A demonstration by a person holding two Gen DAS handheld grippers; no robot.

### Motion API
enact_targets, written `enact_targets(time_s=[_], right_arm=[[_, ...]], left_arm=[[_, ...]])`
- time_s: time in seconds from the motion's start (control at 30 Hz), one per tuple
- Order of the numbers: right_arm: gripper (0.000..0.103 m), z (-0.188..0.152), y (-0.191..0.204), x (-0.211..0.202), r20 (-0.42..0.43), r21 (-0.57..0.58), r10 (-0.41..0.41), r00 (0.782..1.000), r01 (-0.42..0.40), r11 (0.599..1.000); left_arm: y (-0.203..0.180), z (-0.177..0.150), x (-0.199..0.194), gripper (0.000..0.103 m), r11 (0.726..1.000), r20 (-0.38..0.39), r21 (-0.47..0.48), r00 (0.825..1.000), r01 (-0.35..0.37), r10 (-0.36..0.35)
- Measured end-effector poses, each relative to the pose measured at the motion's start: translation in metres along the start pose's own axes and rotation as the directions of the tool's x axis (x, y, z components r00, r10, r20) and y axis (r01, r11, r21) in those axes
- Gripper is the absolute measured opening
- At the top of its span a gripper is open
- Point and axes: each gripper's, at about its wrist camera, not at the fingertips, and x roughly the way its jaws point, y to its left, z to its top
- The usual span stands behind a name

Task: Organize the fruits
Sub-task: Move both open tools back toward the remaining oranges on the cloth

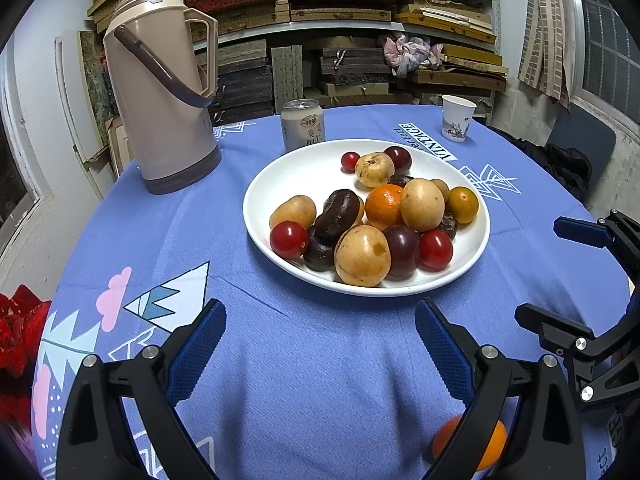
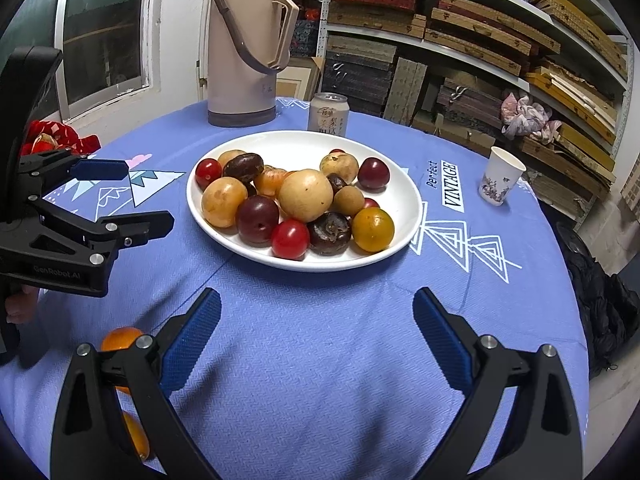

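Left gripper (image 1: 320, 344): blue ribbed pads spread wide, empty, short of the white ceramic plate (image 1: 280, 168).
Right gripper (image 2: 316, 336): jaws likewise parted, holding nothing, near side of the plate.
Fruit: smooth red tomatoes (image 1: 289, 239), tan pears, dark plums and an orange (image 1: 385, 204) heaped on the plate; a loose round orange fruit (image 2: 120, 338) lies on the blue woven tablecloth (image 1: 312, 400), nearer than the plate.
Handling: likely light, firm, slippery, prone to rolling; pinch across the widest part.

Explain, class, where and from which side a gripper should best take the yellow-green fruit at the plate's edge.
Grip the yellow-green fruit across its round middle, coming from above and from the near-right rim of the plate. It is a small ball with no handle, and only its rim side is clear: a dark fruit sits close on its left. The open right gripper seems nearest.
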Motion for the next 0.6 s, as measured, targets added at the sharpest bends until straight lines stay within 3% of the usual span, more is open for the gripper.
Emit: enact_targets(time_s=[0.6], right_arm=[[0.096,-0.012,-0.001,-0.007,-0.007,0.000,0.083,0.996,-0.083,0.997]], left_arm=[[-0.003,-0.006,-0.001,0.096,1.000,-0.024,0.025,1.000,0.017,-0.016]])
